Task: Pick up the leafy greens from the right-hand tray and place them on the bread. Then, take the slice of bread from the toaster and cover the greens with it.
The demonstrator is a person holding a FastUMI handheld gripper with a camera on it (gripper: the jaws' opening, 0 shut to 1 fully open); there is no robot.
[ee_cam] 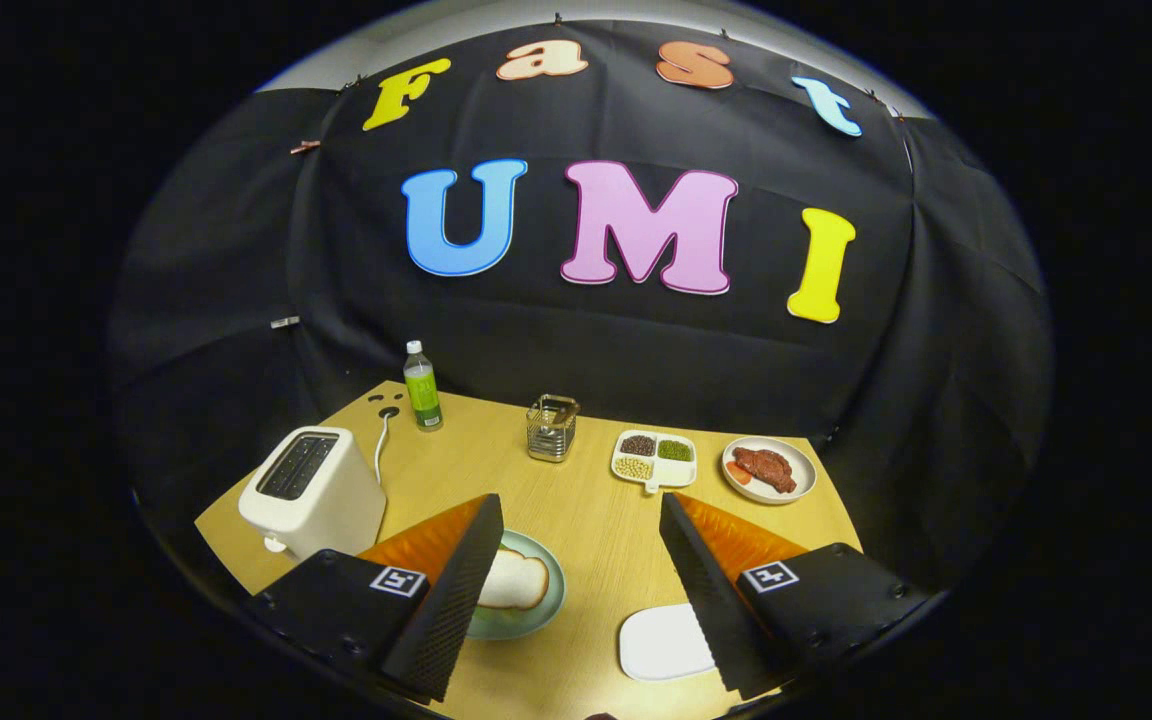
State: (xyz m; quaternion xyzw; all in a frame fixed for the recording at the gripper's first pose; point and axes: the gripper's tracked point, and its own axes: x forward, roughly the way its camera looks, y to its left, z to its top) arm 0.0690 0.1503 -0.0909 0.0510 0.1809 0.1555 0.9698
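A green-labelled bottle (422,386) stands at the table's (586,510) far left corner, a wire-framed glass cup (551,427) at mid far edge; a three-part dish (654,460) of beans and a plate (769,469) of meat sit toward the far right corner.

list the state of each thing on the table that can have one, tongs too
tongs: open, holding nothing, above the table
toaster: upright, cord attached; slot contents hard to tell
bread slice: flat on the green plate, bare, no greens on it
white tray: nothing seen on its visible part
bottle: upright, capped
divided dish: three compartments filled
round plate: holds meat
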